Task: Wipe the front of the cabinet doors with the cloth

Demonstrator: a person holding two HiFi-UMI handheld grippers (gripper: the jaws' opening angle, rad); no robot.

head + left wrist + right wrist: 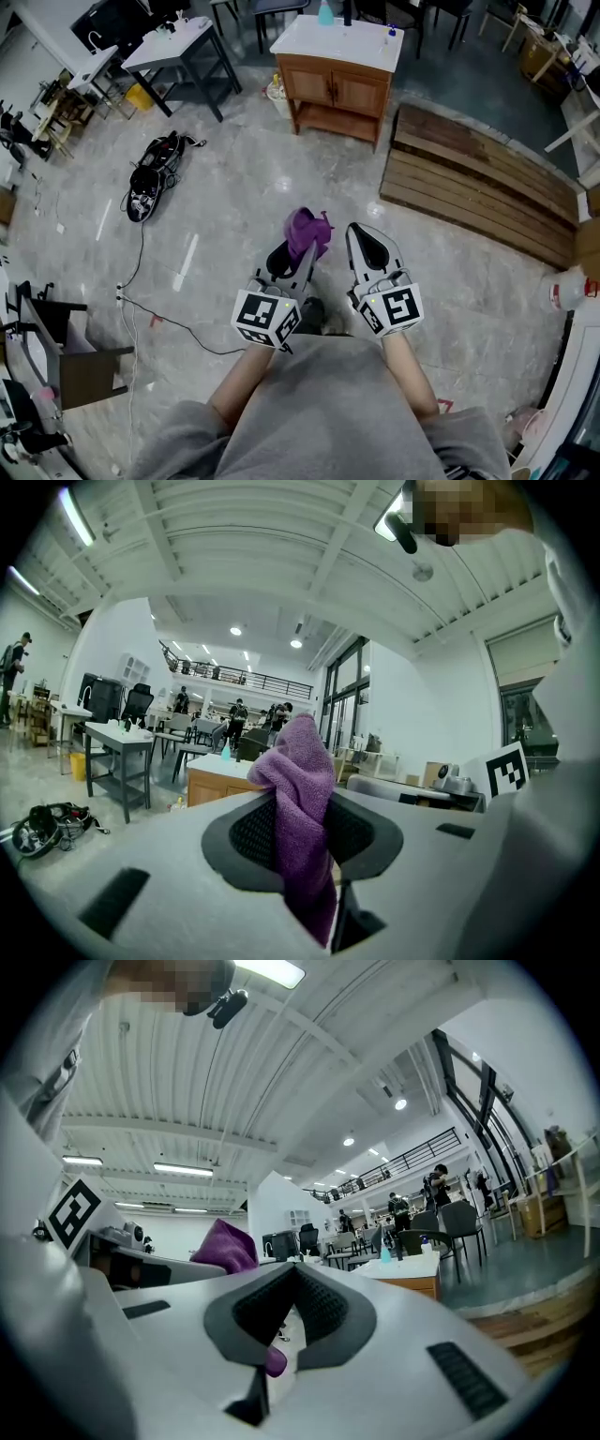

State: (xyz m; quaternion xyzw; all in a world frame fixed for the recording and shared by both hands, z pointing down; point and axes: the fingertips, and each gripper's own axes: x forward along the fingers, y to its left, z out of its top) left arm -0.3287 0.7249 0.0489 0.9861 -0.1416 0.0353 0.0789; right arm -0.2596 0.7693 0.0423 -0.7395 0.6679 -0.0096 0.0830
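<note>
The wooden cabinet (337,89) with a white top stands far ahead across the floor, its two doors facing me. It also shows small in the left gripper view as the cabinet (216,780) and in the right gripper view as the cabinet (412,1277). My left gripper (295,246) is held close to my body, shut on a purple cloth (307,232). The cloth (302,799) sticks up between the jaws and hangs down through them. My right gripper (361,234) is beside it, shut with nothing in it; the cloth (225,1244) shows off to its left.
A low platform of wooden planks (478,187) lies right of the cabinet. A black bag with cables (155,173) lies on the floor at left, near a white table (178,47). A blue bottle (325,12) stands on the cabinet top. A dark stool (70,352) is at near left.
</note>
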